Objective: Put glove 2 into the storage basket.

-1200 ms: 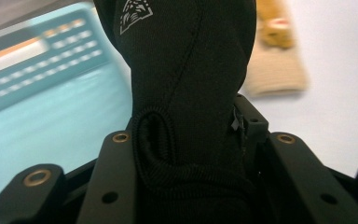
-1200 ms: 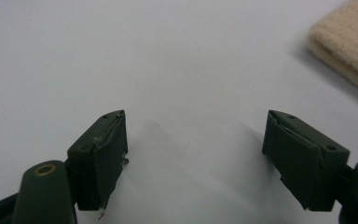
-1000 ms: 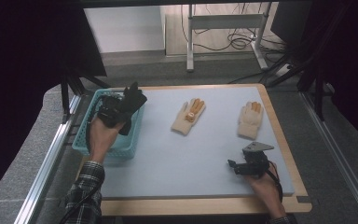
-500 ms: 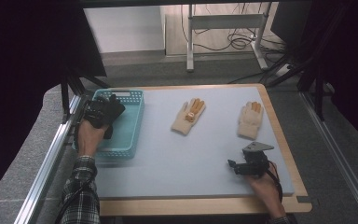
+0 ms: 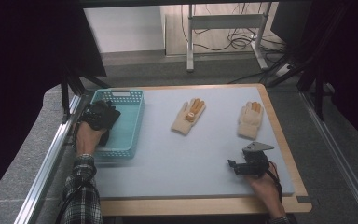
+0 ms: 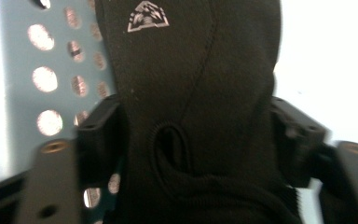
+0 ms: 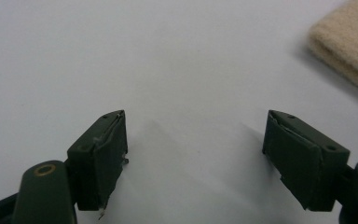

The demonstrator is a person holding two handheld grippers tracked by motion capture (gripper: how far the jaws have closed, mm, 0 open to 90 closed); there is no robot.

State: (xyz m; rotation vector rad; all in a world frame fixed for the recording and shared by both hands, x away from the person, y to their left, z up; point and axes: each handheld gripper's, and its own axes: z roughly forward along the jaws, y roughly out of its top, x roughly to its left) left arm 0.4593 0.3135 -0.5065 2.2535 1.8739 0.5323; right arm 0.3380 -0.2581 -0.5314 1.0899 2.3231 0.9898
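A black glove with a small white logo lies between the jaws of my left gripper. The jaws have just been opening and now stand wide beside the fabric, over the perforated floor of the teal basket. From above, the left gripper sits low at the left side of the basket. My right gripper rests near the mat's front right, open, with nothing between its jaws. Two beige gloves with orange fingertips lie on the mat, one at the middle and one at the right.
A pale grey mat covers the wooden table. The cuff of a beige glove shows at the upper right of the right gripper view. A metal rail runs along the table's left side.
My left hand has carried the black glove leftward and down into the basket, and its jaws have spread apart. The right gripper has stayed where it was.
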